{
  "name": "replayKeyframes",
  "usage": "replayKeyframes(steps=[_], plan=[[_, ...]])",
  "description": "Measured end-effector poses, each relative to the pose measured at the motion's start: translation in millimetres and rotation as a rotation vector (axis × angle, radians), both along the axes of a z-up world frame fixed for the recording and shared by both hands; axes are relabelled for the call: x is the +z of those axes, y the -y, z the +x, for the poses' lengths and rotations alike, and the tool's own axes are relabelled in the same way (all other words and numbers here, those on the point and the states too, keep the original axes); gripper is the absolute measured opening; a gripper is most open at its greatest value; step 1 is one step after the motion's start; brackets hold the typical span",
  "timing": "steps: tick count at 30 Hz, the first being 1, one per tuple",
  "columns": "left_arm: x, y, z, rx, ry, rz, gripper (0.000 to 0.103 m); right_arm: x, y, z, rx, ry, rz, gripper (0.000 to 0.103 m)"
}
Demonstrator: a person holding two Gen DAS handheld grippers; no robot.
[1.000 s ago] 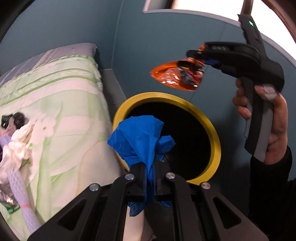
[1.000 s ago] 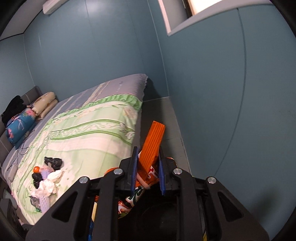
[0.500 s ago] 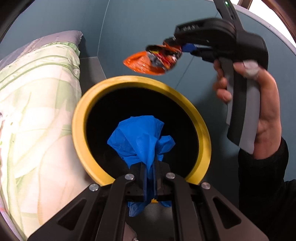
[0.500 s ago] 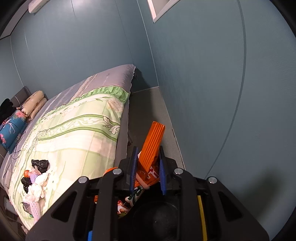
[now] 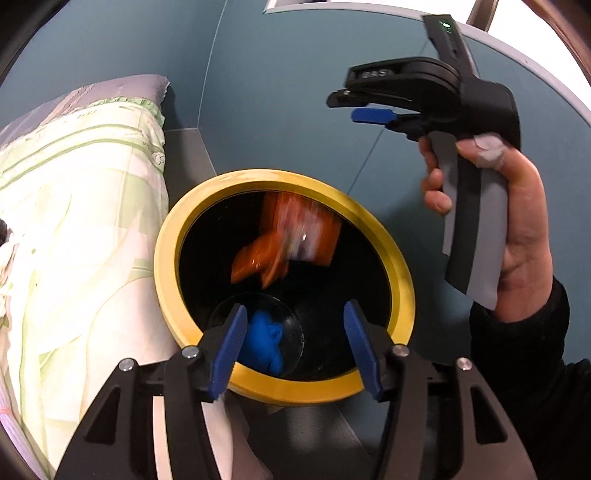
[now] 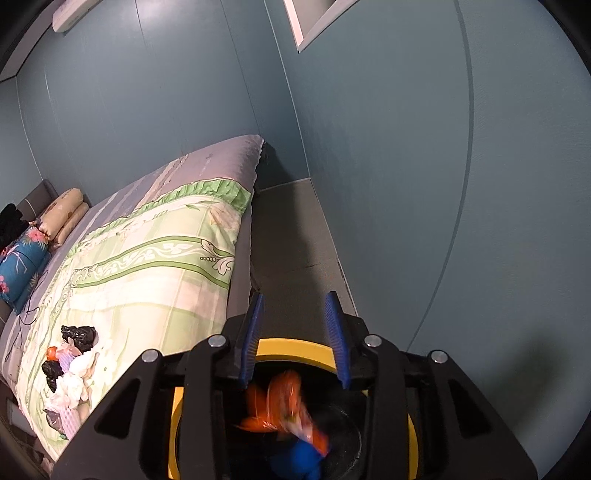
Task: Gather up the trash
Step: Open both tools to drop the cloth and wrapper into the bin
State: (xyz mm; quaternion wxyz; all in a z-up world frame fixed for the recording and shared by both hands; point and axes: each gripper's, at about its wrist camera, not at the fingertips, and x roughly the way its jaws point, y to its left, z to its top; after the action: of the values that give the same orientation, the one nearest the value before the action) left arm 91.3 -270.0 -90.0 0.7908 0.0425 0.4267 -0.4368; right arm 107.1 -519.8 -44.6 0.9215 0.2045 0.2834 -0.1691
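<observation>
Your room is evenly lit from overhead, with soft glare high on the wall point(image 6: 147, 22) and a dim shadow low on its right side. The orange wrapper point(image 5: 291, 236) smears with motion blur in both views. Fisheye bending curves wall seams, and corners vignette black.

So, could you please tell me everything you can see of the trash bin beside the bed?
The trash bin is round, with a thick yellow rim and a black, smooth-looking interior. It stands upright and open on the grey floor, between the bed and the blue wall. A crumpled blue piece lies at its bottom, and a blurred orange wrapper is inside, apparently falling. Both open grippers hang above it without touching.
</observation>
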Motion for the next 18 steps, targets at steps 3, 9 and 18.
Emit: replayKeyframes(steps=[3,9,18], plan=[[1,-4,3,0.009,-0.003,-0.008,0.051,3,-2,-2,0.005,0.010,-0.003,0.032],[9,-19,8,0.036,0.007,-0.026,0.051,13,-13,-2,0.035,0.034,-0.012,0.033],[23,-71,29,0.186,0.075,0.011,0.054,38,-60,13,0.168,0.086,-0.053,0.038]])
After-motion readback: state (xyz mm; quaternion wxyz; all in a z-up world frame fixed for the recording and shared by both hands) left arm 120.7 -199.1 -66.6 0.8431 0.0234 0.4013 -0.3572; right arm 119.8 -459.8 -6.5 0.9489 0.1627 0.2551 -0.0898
